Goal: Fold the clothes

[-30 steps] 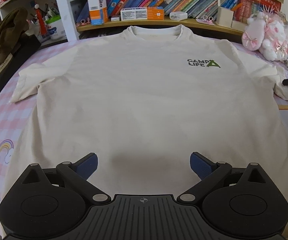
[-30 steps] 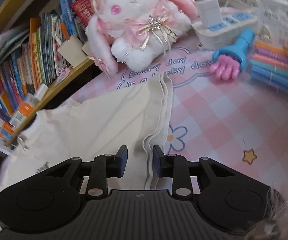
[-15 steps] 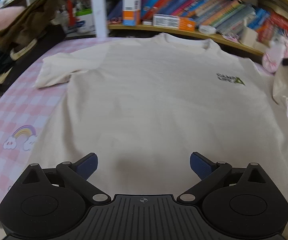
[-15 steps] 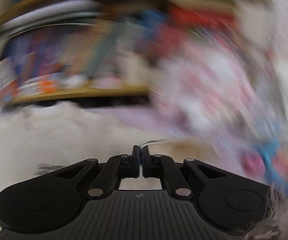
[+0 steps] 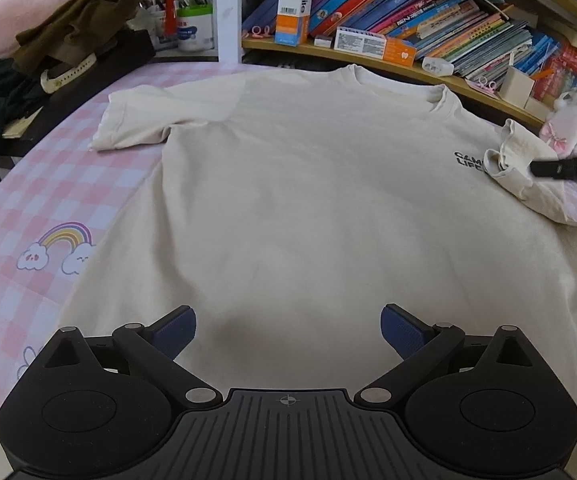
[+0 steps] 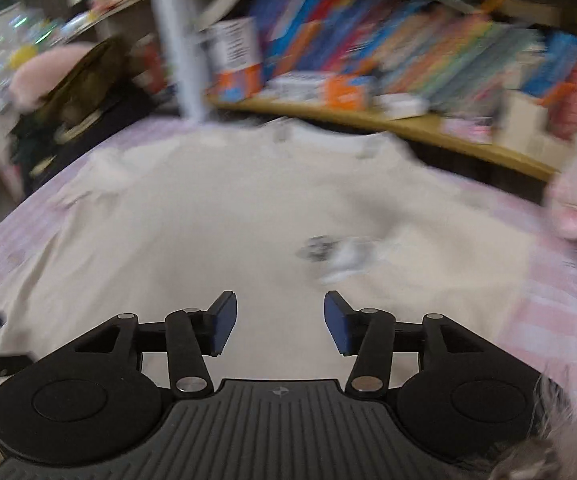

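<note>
So the cream t-shirt (image 5: 308, 200) lies flat, front up, on the pink checked tablecloth (image 5: 40, 208), collar toward the bookshelf (image 5: 428, 68). Looks like the sleeve-fold step: the sleeve (image 5: 516, 168) on the logo side sits bunched over the chest print, not really flat. Next move probably calls for smoothing it or going for the other sleeve (image 5: 128, 120). The right gripper (image 6: 279, 322) has just been opening, jaws partway apart, nothing between them. The left gripper (image 5: 288, 330) hovers over the hem, wide open, empty.
</note>
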`<state>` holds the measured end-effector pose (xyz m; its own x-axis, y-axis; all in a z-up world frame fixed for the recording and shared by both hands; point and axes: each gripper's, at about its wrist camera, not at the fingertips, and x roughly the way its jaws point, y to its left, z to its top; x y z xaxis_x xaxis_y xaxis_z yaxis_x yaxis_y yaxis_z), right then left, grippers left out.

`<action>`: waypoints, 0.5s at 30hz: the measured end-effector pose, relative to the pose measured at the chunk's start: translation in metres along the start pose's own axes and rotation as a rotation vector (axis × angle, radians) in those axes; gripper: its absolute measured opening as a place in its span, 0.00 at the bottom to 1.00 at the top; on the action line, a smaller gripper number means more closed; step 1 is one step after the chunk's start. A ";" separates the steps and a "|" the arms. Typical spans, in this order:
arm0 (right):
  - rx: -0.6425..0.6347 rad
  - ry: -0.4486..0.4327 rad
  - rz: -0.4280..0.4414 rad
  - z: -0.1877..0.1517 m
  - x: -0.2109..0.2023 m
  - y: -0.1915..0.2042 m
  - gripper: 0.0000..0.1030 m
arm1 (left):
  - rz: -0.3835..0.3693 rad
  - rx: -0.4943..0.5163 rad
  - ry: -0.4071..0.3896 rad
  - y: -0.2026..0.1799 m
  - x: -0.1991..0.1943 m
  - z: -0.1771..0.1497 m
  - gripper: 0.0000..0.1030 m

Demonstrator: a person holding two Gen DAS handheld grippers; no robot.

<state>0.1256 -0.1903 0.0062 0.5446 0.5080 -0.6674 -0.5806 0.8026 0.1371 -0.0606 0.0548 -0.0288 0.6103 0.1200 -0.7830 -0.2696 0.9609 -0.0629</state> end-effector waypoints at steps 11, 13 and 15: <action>-0.047 0.009 -0.328 0.079 0.072 -0.047 0.57 | 0.017 -0.004 -0.001 0.006 -0.005 -0.003 0.97; -0.038 0.083 -0.318 0.075 0.087 -0.055 0.21 | 0.013 -0.020 -0.009 0.009 -0.006 -0.002 0.97; 0.002 0.095 -0.294 0.065 0.081 -0.063 0.15 | -0.007 -0.038 -0.015 0.013 -0.005 -0.001 0.97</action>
<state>0.2453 -0.1792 -0.0087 0.6299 0.2228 -0.7440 -0.4057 0.9113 -0.0706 -0.0680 0.0664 -0.0258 0.6234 0.1175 -0.7730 -0.2935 0.9515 -0.0921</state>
